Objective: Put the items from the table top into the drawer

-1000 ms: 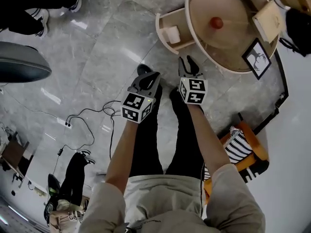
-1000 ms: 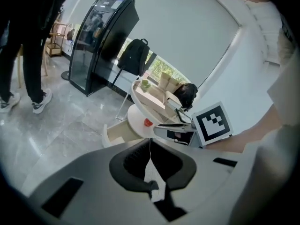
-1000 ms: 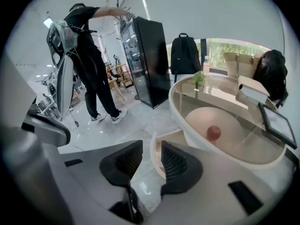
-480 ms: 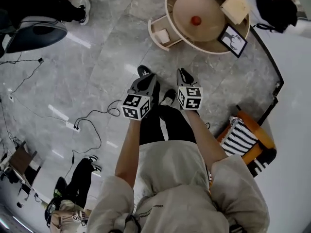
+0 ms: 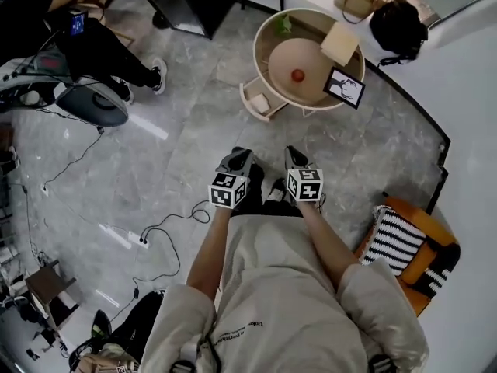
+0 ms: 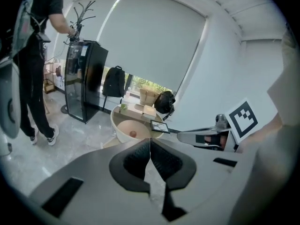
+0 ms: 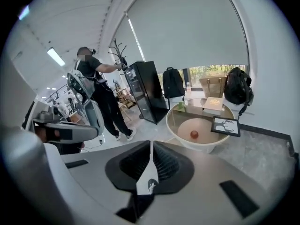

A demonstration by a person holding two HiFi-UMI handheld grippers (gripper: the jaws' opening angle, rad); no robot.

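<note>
Operator: Both tools have drawn back from the counter (image 5: 264, 49) since the earlier frames. They stood just beside its drawer (image 5: 247, 99) then, and are now held close to my waist, well apart from it. My right tool (image 5: 293, 155) has just been closing with nothing between its jaws, which now meet. My left tool (image 5: 237, 160) is likewise closed and empty.

Reader: Where do the task's things lie?

Operator: On the counter, straight ahead of both tools. Red ball (image 5: 297, 75): on the round inner surface. Picture frame (image 5: 344, 87): at the rim, right of the ball. Tan box (image 5: 340, 43): at the far rim. The drawer stands pulled open from the counter's near-left side, with a pale item (image 5: 260, 102) inside. Its long axis runs outward from the rim, roughly towards my left tool.

Reader: Which hand is nearer?

Operator: I judge the right tool nearer the ball and frame, the left nearer the drawer. Neither is within reach, so an approach across the grey marble floor (image 5: 155, 169) comes first. Cables (image 5: 167, 224) trail well apart from the counter, and a black backpack (image 5: 397, 26) sits just beyond it.
</note>
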